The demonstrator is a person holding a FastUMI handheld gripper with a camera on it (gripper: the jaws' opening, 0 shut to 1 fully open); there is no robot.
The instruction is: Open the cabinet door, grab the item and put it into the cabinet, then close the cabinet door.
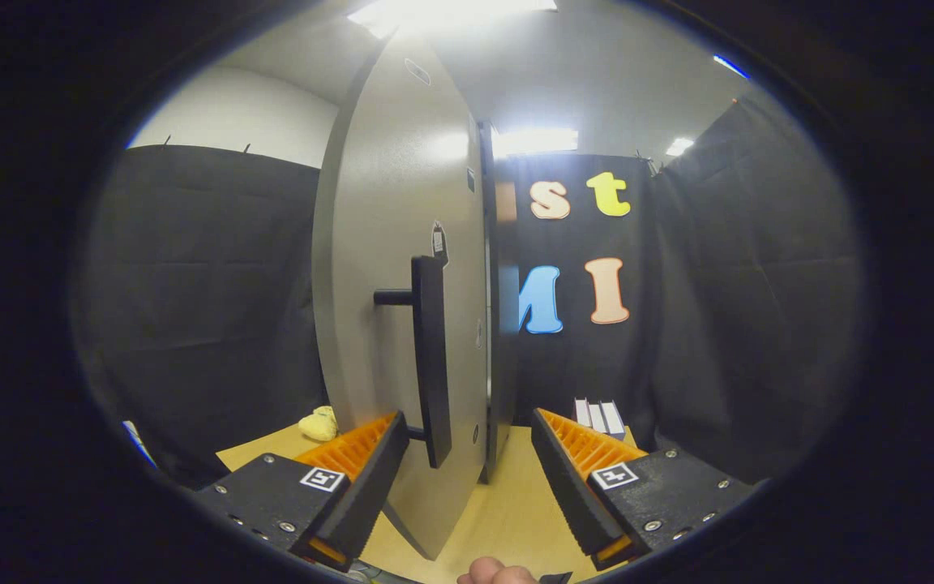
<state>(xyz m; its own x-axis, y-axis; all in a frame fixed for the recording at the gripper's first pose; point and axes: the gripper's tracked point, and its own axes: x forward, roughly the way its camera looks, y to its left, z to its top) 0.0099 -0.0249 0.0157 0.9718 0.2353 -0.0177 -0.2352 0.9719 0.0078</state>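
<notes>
Jaws stand apart on the gripper (467,478), the door (386,324) handle (430,357) between them, ungripped. Door-handling step, seemingly; next, clamp the handle. Yellow item (319,423) lies on the table (507,511) behind the left finger.

Gripper (467,442) had two ribbed wedge-shaped fingers (357,454) on blocky housings, each housing carrying a square black-and-white fiducial tag (323,478) and several silver screw heads (652,525).

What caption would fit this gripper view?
Open tongs straddle the black handle of a grey cabinet door standing ajar.
</notes>
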